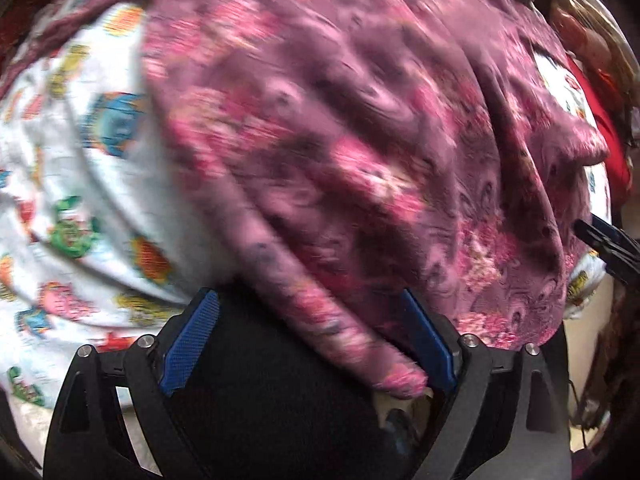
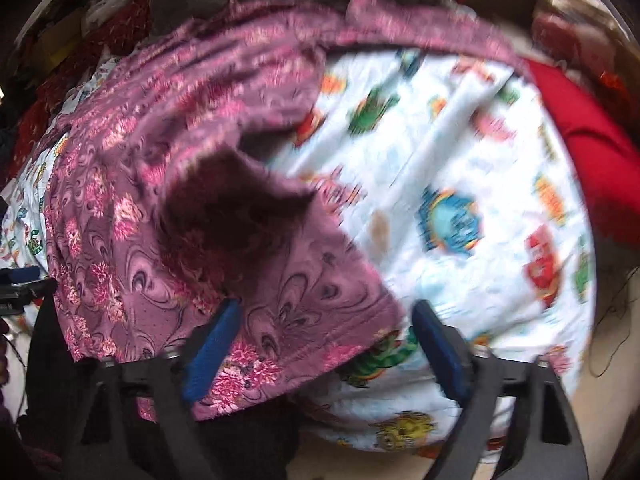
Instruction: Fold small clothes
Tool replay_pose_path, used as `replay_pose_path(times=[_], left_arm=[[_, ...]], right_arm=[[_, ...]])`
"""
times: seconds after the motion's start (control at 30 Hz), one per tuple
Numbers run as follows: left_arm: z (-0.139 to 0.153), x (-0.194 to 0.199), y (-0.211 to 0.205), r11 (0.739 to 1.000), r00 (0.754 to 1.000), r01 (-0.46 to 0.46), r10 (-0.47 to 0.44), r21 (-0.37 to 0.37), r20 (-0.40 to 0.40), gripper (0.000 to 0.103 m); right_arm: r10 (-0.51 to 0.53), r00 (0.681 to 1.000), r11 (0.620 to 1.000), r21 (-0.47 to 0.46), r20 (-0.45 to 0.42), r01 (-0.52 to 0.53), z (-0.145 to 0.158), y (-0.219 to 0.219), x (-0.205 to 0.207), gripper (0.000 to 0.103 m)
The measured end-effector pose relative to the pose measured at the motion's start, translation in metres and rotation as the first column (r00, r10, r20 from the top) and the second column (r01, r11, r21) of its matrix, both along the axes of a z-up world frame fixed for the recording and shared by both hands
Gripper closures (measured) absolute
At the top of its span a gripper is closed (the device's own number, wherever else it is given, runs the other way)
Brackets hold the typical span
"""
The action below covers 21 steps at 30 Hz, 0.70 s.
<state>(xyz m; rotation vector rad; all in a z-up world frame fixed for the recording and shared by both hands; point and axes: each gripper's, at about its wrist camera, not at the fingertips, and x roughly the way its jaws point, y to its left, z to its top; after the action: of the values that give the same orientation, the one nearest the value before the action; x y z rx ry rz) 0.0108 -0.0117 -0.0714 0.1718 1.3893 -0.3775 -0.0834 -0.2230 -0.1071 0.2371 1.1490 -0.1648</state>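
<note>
Purple floral garment (image 2: 132,200) lies rumpled, unfolded, on the cartoon-print sheet (image 2: 460,184); left claw (image 1: 312,344) and right claw (image 2: 320,344) both spread.

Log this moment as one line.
stage: folding | purple garment over cartoon-print sheet | left gripper: open, cloth between fingers | right gripper: open at hem | frames blurred

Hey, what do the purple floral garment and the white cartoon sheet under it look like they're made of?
Purple floral garment: looks like thin woven cloth, probably cotton or a blend, matte, draping in soft folds with a stitched hem. White cartoon-print sheet: thicker, matte, with creases; possibly lightly padded cotton. Motion blur hides the weave, so both are guesses.
</note>
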Motion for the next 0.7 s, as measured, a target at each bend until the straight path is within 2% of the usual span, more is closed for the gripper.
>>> replay_pose_path(times=[0.03, 0.07, 0.1, 0.13, 0.17, 0.23, 0.33, 0.4, 0.47, 0.53, 0.6, 0.7], left_arm=[[-0.003, 0.000, -0.002, 1.000, 1.000, 0.002, -0.002, -0.009, -0.014, 0.054], [-0.007, 0.002, -0.004, 1.000, 0.999, 0.008, -0.008, -0.015, -0.040, 0.073], [-0.009, 0.004, -0.004, 1.000, 0.998, 0.009, -0.010, -0.022, -0.066, 0.099], [-0.009, 0.005, 0.000, 0.999, 0.997, -0.004, 0.001, -0.039, -0.076, 0.099], [-0.004, 0.007, 0.008, 0.997, 0.997, -0.025, 0.020, -0.074, -0.074, 0.099], [0.011, 0.010, 0.028, 0.988, 0.995, -0.068, 0.057, -0.137, -0.079, 0.100], [0.050, 0.010, 0.066, 0.960, 0.991, -0.125, 0.111, -0.252, -0.069, 0.100], [0.079, 0.006, 0.090, 0.945, 0.989, -0.150, 0.143, -0.291, -0.045, 0.100], [0.094, 0.005, 0.105, 0.941, 0.987, -0.158, 0.157, -0.300, -0.027, 0.100], [0.094, 0.002, 0.114, 0.950, 0.986, -0.167, 0.168, -0.264, -0.019, 0.100], [0.073, 0.000, 0.115, 0.961, 0.983, -0.184, 0.181, -0.206, -0.035, 0.100], [0.035, -0.001, 0.122, 0.961, 0.965, -0.239, 0.220, -0.137, -0.144, 0.098]], right_arm=[[0.006, 1.000, 1.000, -0.024, -0.008, -0.006, -0.001, 0.003, 0.001, 0.032], [0.014, 1.000, 0.998, -0.059, -0.011, -0.015, 0.000, 0.005, 0.001, 0.047], [0.024, 1.000, 0.995, -0.092, -0.007, -0.024, 0.004, 0.007, 0.000, 0.076], [0.044, 0.999, 0.997, -0.067, 0.013, -0.043, 0.011, 0.007, -0.003, 0.095], [0.054, 0.998, 0.998, -0.008, 0.044, -0.054, 0.020, 0.005, -0.008, 0.100], [0.065, 0.987, 0.994, 0.074, 0.144, -0.076, 0.044, 0.002, -0.023, 0.100], [0.060, 0.966, 0.982, 0.160, 0.250, -0.102, 0.084, -0.001, -0.048, 0.100], [0.029, 0.949, 0.964, 0.243, 0.314, -0.110, 0.108, -0.005, -0.067, 0.100], [-0.011, 0.938, 0.946, 0.307, 0.345, -0.102, 0.123, -0.010, -0.081, 0.100], [-0.057, 0.940, 0.933, 0.353, 0.335, -0.069, 0.122, -0.016, -0.088, 0.100], [-0.084, 0.953, 0.933, 0.360, 0.290, -0.027, 0.106, -0.023, -0.088, 0.100], [-0.125, 0.983, 0.930, 0.362, 0.136, 0.068, 0.063, -0.031, -0.086, 0.100]])
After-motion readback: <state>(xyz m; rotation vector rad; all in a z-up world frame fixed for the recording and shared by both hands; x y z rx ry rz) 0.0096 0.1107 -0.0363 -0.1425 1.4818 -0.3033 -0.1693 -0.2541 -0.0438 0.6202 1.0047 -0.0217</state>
